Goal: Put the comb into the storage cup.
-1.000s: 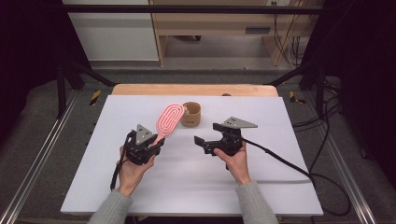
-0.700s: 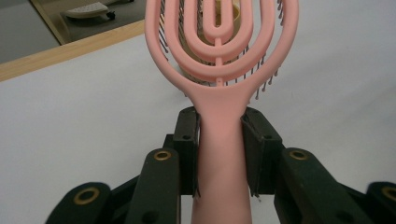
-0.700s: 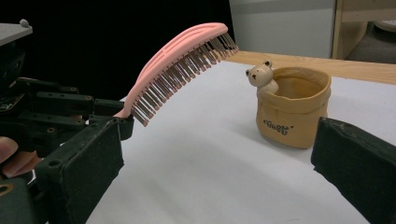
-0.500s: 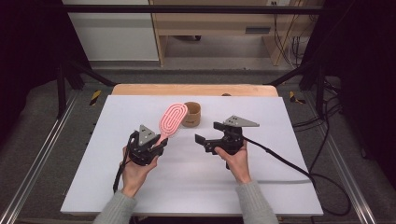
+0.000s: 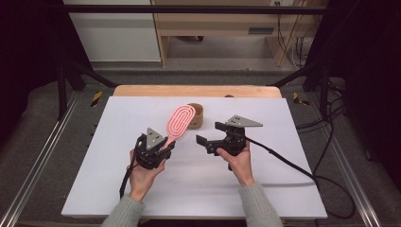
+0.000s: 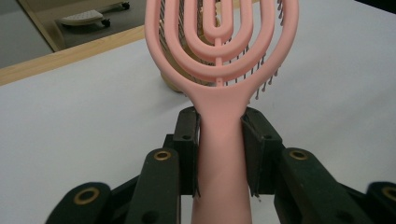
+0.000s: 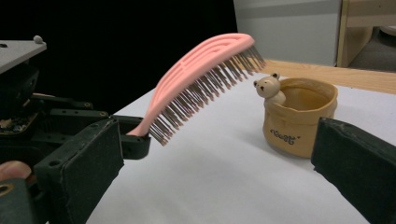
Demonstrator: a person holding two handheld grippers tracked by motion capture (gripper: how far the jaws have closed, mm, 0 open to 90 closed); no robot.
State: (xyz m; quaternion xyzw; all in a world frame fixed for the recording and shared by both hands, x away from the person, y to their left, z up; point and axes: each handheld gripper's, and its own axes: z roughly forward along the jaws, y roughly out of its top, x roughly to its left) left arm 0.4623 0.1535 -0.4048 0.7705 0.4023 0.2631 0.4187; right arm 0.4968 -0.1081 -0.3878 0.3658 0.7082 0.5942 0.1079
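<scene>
My left tongs clamp the smooth handle of one pink plastic oval hairbrush with looped ribs and dark bristles, raised above the matte white counter. My right tongs stand open, empty. One tan cup with a bear figure sits behind. Dark room beyond.

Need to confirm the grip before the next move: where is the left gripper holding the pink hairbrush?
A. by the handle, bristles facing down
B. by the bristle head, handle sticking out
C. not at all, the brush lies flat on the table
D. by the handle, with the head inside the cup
A: the left gripper clamps the pink hairbrush at its handle, bristles pointing down, its head raised off the table and above the yellow cup, not in it.
</scene>
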